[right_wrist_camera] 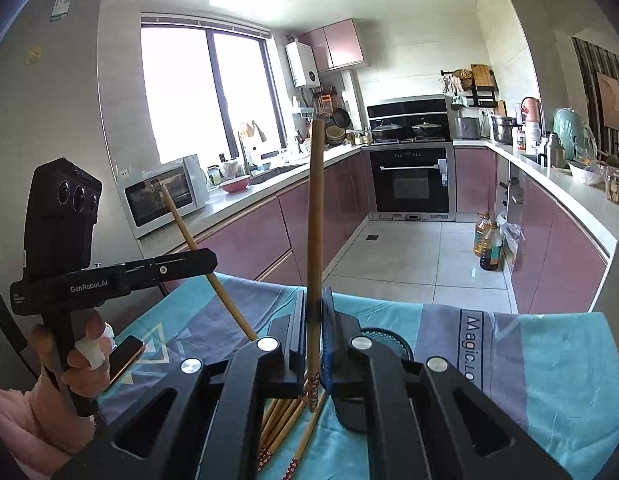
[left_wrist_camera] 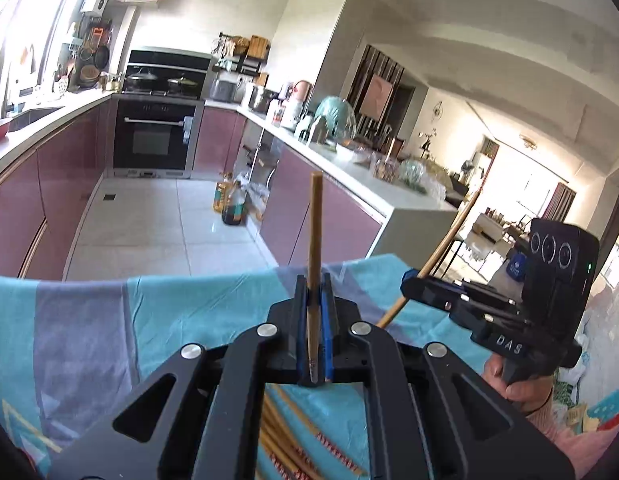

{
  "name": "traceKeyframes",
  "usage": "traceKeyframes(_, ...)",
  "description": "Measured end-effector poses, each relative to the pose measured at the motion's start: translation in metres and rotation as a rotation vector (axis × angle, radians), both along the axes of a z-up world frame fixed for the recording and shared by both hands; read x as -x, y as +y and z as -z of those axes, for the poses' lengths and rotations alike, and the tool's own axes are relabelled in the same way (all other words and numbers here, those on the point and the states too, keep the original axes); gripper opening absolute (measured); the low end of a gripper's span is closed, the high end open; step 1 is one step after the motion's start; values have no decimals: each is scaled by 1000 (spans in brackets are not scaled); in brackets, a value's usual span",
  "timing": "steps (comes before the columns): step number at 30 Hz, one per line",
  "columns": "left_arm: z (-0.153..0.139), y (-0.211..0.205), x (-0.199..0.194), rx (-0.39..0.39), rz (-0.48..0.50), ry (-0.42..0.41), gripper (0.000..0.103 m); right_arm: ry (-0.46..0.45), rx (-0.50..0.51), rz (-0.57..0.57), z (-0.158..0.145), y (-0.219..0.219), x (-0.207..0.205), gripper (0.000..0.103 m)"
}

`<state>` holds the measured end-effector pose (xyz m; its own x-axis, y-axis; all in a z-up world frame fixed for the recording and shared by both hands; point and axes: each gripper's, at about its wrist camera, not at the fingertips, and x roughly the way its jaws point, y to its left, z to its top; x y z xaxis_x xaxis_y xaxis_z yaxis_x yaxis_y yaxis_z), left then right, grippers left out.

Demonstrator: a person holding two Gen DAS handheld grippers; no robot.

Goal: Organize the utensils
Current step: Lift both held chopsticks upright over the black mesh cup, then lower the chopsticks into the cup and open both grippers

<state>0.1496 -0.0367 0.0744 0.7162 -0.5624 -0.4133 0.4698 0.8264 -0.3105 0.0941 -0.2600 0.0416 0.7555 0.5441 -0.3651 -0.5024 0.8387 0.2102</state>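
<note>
While you hold both tools above the cloth-covered table, each one has its jaws clamped on a single wooden chopstick. Your left gripper (left_wrist_camera: 314, 300) pinches its chopstick (left_wrist_camera: 315, 232) between the blue pads, the plain blunt end rising nearly straight up past the jaw tips and the narrow end poking out just behind them. Your right gripper (right_wrist_camera: 315, 312) grips the other chopstick (right_wrist_camera: 315, 216) the same way: its long plain part stands up well beyond the jaws, and its red-patterned end hangs just below and behind them.

Seen from the left wrist, the right gripper (left_wrist_camera: 409, 286) sits off to the right of your jaws with its chopstick (left_wrist_camera: 449, 236) slanting up and away. Seen from the right wrist, the left gripper (right_wrist_camera: 209, 258) is off to the left of your jaws, its chopstick (right_wrist_camera: 193, 240) crossing them at an angle, with your hand (right_wrist_camera: 85, 348) around the handle.

Below and behind both sets of jaws, the loose chopsticks (right_wrist_camera: 285, 420) lie in a rough bundle on the turquoise and grey tablecloth (right_wrist_camera: 549, 360); the left wrist shows the same pile (left_wrist_camera: 293, 436) under its jaws. A black mesh holder (right_wrist_camera: 385, 338) stands on the cloth just to the right of the right jaws, largely hidden by the tool. A phone (right_wrist_camera: 125, 360) lies on the cloth near your left hand.
</note>
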Motion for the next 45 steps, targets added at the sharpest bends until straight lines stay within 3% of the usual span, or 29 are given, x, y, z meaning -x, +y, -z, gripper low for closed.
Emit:
traceKeyframes(7,-32,-28,-15,1,24,-58,7,-47,-10,30,-19,-11,-7,6)
traceKeyframes(11,-35,-47,-24,-46,39,-73,7,-52,-13,50,-21,-16,-18,6)
traceKeyframes(15,-21,-69,-34,-125,70,-30,7,-3,17,53,-5,-11,-32,6)
traceKeyframes(23,32,-90,-60,-243,94,96,7,186,96,23,44,8,-63,6)
traceKeyframes(27,42,-90,-74,-248,86,115,7,260,125,21,59,15,-77,6)
traceKeyframes(34,50,-94,-93,-252,78,146,8,295,111,56,57,15,-93,7)
traceKeyframes(37,53,-92,-96,-247,66,148,12,302,111,75,59,17,-99,9)
traceKeyframes(38,54,-91,-95,-243,60,149,18,301,110,84,59,18,-100,10)
traceKeyframes(40,55,-86,-92,-233,46,144,21,300,106,98,61,18,-103,23)
traceKeyframes(45,54,-66,-73,-217,-14,102,33,279,98,149,63,12,-96,34)
